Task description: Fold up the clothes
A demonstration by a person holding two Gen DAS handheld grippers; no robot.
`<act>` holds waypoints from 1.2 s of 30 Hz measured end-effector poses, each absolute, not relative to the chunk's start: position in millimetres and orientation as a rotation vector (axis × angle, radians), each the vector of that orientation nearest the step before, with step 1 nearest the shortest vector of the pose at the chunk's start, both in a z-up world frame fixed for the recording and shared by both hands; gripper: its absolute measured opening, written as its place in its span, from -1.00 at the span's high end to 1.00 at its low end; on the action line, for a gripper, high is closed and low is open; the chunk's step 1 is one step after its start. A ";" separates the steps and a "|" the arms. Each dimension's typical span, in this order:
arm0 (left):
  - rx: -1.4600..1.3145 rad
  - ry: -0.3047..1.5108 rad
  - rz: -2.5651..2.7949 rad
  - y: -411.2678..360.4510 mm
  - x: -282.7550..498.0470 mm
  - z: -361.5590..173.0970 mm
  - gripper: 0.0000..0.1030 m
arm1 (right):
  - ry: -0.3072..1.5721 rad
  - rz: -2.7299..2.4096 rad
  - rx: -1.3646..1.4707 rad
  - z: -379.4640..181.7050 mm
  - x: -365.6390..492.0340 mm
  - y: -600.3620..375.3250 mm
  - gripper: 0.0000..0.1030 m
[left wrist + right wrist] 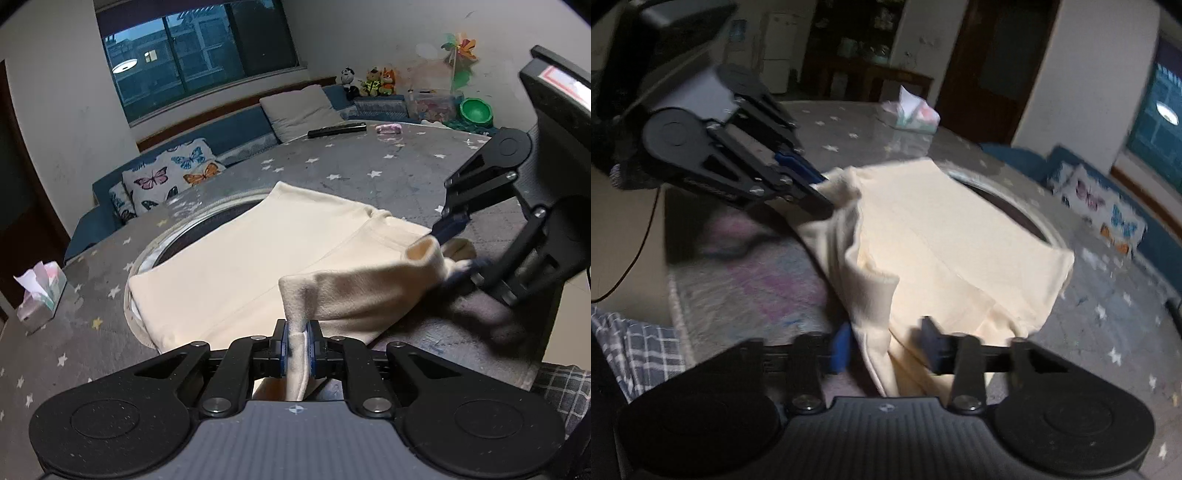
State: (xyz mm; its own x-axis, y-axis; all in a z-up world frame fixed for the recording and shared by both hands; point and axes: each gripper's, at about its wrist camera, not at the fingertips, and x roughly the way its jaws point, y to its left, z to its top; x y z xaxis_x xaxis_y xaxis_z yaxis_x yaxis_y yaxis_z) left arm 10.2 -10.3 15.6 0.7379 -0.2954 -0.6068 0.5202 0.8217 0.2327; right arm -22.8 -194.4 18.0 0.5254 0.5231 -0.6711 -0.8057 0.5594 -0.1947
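A cream garment lies partly folded on the round table, over its dark centre disc. My left gripper is shut on the garment's near edge, and the cloth rises between its blue pads. It also shows in the right wrist view, pinching a cloth corner. My right gripper is open, its jaws apart on either side of a hanging fold of the garment. In the left wrist view the right gripper sits at the garment's right end, around a raised cuff.
The table has a grey star-patterned cover. A tissue box stands at its left edge, a remote and a pink item at the far side. A sofa with butterfly cushions lies behind. Checked cloth is at the near edge.
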 end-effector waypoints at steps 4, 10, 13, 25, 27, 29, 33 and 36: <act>0.422 0.586 -0.452 -5.7 0.4 11.7 0.70 | 0.647 0.848 -0.420 30.6 -6.4 -202.5 0.74; 0.517 0.560 -0.431 -7.4 -21.7 2.4 0.29 | 0.669 0.848 -0.314 47.2 13.5 -207.2 0.82; 0.577 0.555 -0.416 -7.7 -29.3 -5.2 0.28 | 0.655 0.841 -0.295 51.8 17.9 -207.1 0.83; 0.596 0.532 -0.401 2.7 -40.6 5.4 0.87 | 0.612 0.823 -0.268 60.6 -3.8 -213.0 0.91; 0.588 0.524 -0.416 3.3 -50.9 13.6 0.88 | 0.601 0.833 -0.269 67.5 -15.7 -217.3 0.91; 0.576 0.517 -0.428 4.5 -64.2 24.2 0.88 | 0.598 0.845 -0.268 74.9 -30.0 -222.7 0.91; 0.535 0.501 -0.457 9.5 -100.2 50.2 0.88 | 0.592 0.881 -0.256 97.2 -71.3 -237.3 0.91; 0.526 0.488 -0.455 9.3 -113.4 63.1 0.88 | 0.588 0.896 -0.256 108.9 -88.1 -239.3 0.91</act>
State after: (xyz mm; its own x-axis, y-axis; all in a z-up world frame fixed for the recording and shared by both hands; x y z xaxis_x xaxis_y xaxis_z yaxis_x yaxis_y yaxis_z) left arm -113.4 9.3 63.1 0.7903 -0.2812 -0.5444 0.5231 0.7722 0.3606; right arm -88.1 -239.3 108.9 0.4813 0.6577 -0.5795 -0.7934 0.6079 0.0310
